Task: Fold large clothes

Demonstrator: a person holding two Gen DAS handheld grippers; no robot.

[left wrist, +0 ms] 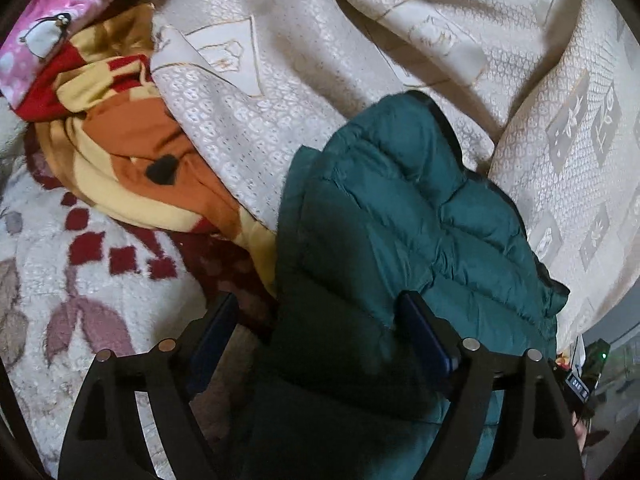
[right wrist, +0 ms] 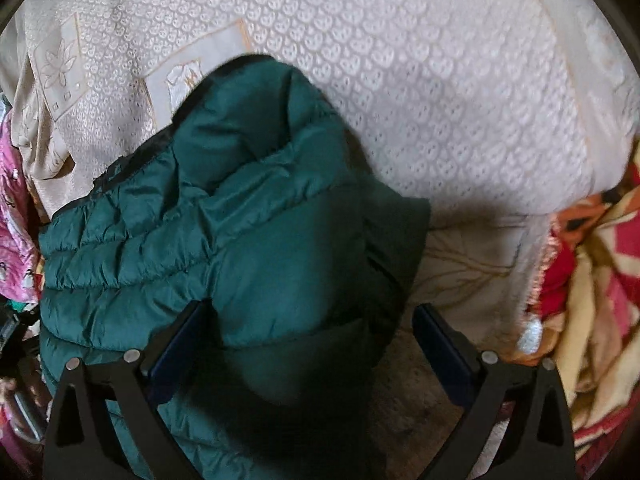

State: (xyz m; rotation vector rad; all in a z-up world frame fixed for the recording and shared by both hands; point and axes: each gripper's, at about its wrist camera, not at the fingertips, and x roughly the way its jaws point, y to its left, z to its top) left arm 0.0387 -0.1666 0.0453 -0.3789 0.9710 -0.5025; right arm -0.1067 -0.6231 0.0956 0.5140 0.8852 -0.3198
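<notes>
Left gripper (left wrist: pixel 320 320): two black fingers, broad and curved, with triangular cut-outs near their bases. Dark blue pads (left wrist: pixel 426 332) are fitted on the inner faces. Round silver studs are set in pairs on top of each finger. Right gripper (right wrist: pixel 308 328): same black build, same blue pads (right wrist: pixel 444 346), same silver studs. No cables or markings are seen.

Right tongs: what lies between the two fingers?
In the right wrist view, a puffy fold of the green quilted jacket lies between the open right tongs, with bare cream bedspread toward the right finger.
</notes>
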